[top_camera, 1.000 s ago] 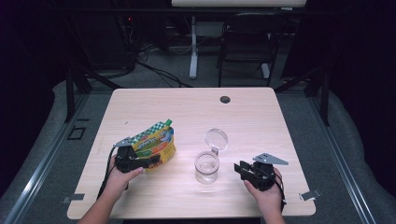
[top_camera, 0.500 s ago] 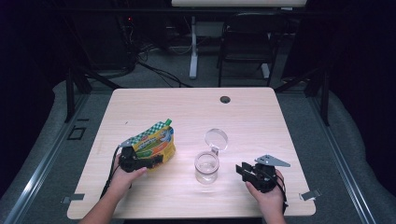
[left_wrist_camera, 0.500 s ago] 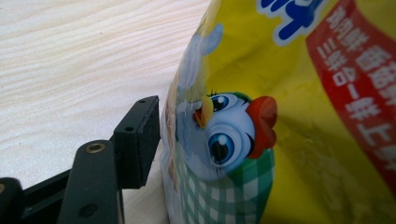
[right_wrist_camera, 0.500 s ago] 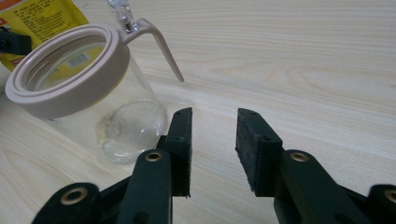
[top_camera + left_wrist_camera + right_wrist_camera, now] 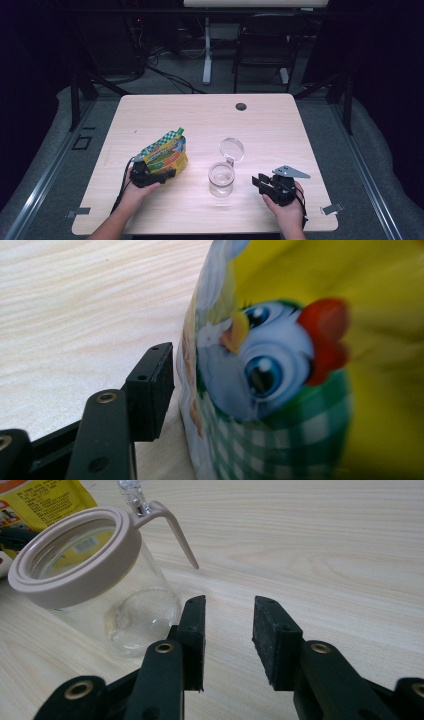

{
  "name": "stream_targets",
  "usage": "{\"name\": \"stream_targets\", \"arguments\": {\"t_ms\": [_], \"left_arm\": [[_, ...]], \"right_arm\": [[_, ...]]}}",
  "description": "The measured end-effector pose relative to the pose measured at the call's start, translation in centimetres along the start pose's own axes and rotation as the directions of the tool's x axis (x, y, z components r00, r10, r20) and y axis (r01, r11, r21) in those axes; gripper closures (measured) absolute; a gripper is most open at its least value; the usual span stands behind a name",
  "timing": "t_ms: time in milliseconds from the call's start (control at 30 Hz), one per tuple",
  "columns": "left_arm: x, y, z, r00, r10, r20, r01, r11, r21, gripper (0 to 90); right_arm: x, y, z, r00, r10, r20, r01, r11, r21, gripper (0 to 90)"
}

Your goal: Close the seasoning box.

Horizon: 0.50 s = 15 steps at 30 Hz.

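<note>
- the pouch (image 5: 166,154) lies on the table (image 5: 280,125), left of centre, with your left tongs (image 5: 152,176) at its near edge.
- in the left gripper view one black pad (image 5: 150,390) sits just at the pouch's printed face; the other jaw is hidden behind the pouch, so i cannot tell whether the tongs pinch it or only rest beside it.
- the pouch looks soft and light, a crinkly film that will buckle and may slip; take it by a flat sealed edge rather than the bulging middle.
- the jar (image 5: 221,178) stands upright near the middle of the table, its hinged lid (image 5: 231,148) thrown open behind it.
- it looks like clear glass: stiff, smooth, breakable, and easy to tip. hold it round the body below the collar (image 5: 75,555), not by the thin clasp.
- your right tongs (image 5: 262,182) are spread about halfway with nothing between them, pointing at the jar from its right, close but apart.
- both your hands sit low near the table's near edge, forearms coming straight in.
</note>
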<state>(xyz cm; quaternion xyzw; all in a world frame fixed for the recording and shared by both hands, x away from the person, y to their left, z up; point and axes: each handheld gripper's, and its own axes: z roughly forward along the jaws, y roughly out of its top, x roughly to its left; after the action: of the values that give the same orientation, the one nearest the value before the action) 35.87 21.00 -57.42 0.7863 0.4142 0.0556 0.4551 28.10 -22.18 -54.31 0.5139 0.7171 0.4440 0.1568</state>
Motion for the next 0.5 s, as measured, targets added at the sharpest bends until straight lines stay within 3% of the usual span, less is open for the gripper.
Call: {"name": "stream_targets", "arguments": {"t_ms": [267, 500], "left_arm": [[-0.14, -0.34, 0.31, 0.9999, 0.013, -0.007, -0.014, 0.9994, -0.032, 41.4], [-0.34, -0.56, 0.70, 1.0000, 0.000, -0.004, 0.000, 0.9981, -0.061, 44.8]], "right_arm": [[0.07, 0.07, 0.11, 1.0000, -0.005, 0.000, 0.005, 1.000, 0.004, 66.2], [0.08, 0.06, 0.13, 1.0000, -0.003, 0.000, 0.003, 1.000, 0.003, 66.0]]}}
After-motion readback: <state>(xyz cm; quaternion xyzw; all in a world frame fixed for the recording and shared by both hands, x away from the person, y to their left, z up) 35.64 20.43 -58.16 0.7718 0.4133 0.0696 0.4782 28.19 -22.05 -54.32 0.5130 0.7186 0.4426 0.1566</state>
